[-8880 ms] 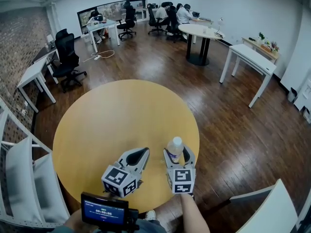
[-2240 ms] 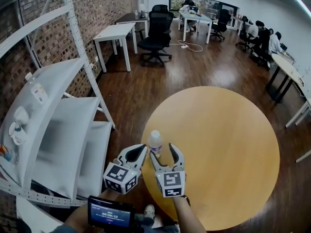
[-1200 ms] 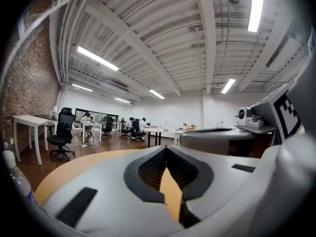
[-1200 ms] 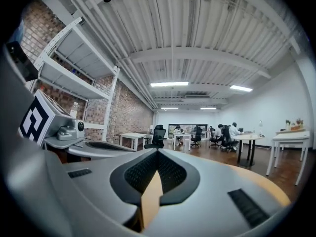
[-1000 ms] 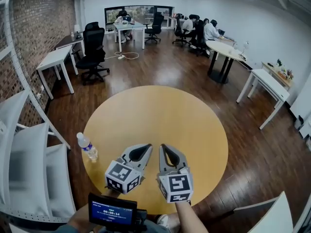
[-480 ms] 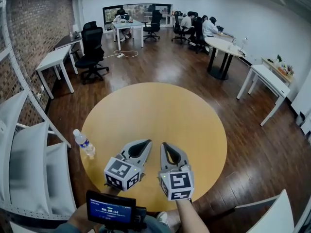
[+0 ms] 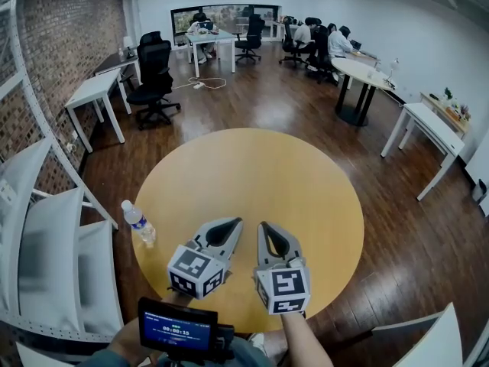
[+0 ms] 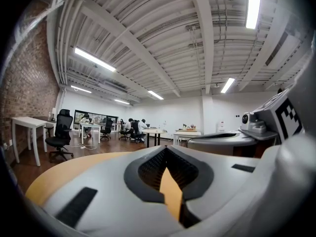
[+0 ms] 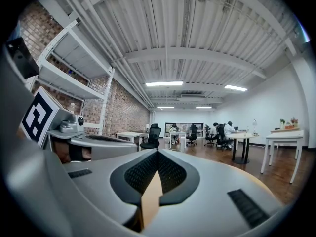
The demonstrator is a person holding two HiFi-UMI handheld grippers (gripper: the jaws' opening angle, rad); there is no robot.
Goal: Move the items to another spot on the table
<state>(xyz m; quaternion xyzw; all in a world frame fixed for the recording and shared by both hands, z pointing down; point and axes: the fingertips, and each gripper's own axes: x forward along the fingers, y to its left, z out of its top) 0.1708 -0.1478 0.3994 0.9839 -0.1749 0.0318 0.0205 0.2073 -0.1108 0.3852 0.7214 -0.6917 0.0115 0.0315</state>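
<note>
A clear plastic water bottle (image 7: 139, 224) with a white cap stands upright at the left edge of the round wooden table (image 7: 252, 167), free of both grippers. My left gripper (image 7: 232, 222) and right gripper (image 7: 264, 225) hover side by side over the table's near edge, to the right of the bottle. Both are shut with nothing between the jaws. The left gripper view shows its own gripper (image 8: 166, 149) closed over bare tabletop, with the right gripper's body (image 8: 232, 143) beside it. The right gripper view shows its own gripper (image 9: 158, 152) closed in the same way; the bottle is out of both gripper views.
A white metal shelving rack (image 7: 46, 235) stands close to the table's left side, just beyond the bottle. A small screen (image 7: 179, 329) sits at the bottom of the head view. A white table corner (image 7: 428, 335) shows at lower right. Desks, office chairs and seated people fill the far room.
The bottle, earlier held by my right gripper at the table's near right, was let go and now stands at the left edge. Over the last second both grippers have barely moved.
</note>
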